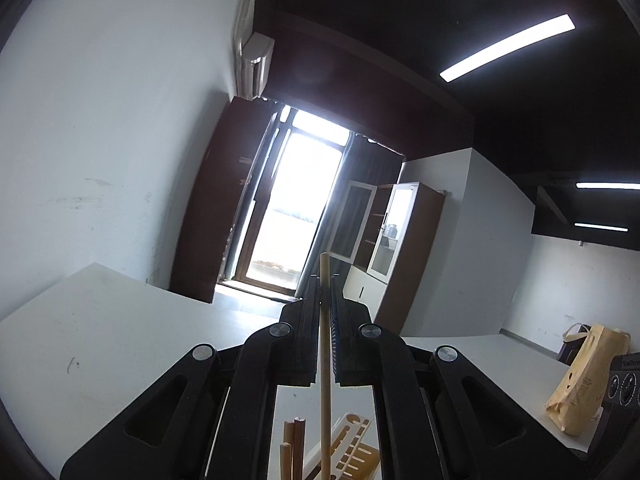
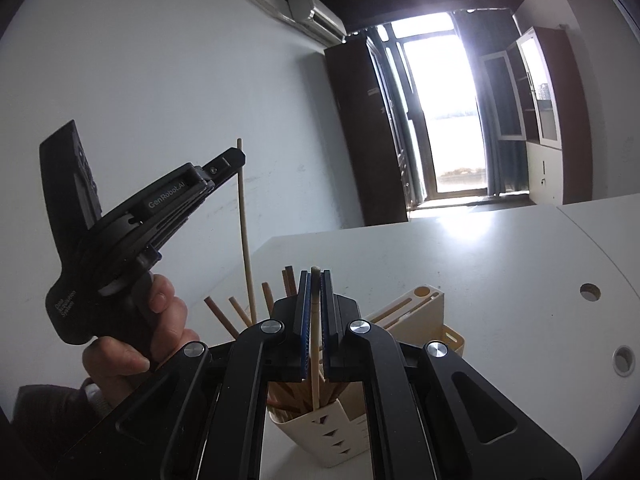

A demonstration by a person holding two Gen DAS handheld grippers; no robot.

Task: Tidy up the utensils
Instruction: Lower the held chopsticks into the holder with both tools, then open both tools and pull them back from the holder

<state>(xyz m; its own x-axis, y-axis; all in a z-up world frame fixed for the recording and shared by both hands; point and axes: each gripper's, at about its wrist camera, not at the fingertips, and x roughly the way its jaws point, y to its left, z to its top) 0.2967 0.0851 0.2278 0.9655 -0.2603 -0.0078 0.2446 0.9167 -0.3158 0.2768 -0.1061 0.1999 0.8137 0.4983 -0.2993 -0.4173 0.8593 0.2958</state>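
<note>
My left gripper [image 1: 325, 280] is shut on a pale wooden chopstick [image 1: 325, 360] and holds it upright; it also shows in the right wrist view [image 2: 236, 156], with the chopstick [image 2: 246, 232] reaching down into the cream utensil holder [image 2: 320, 436]. My right gripper [image 2: 315, 276] is shut on another pale chopstick [image 2: 315, 344] that stands in the same holder. Several brown chopsticks [image 2: 236, 312] stand in the holder, fanned out. The holder's slotted section [image 1: 352, 448] and brown chopstick tops [image 1: 294, 440] show below my left jaws.
The holder stands on a white table [image 2: 480, 264] with two round cable holes [image 2: 590, 291]. A yellow paper bag [image 1: 580, 380] and a dark device [image 1: 624, 384] sit on the table at the right. A white wall rises behind.
</note>
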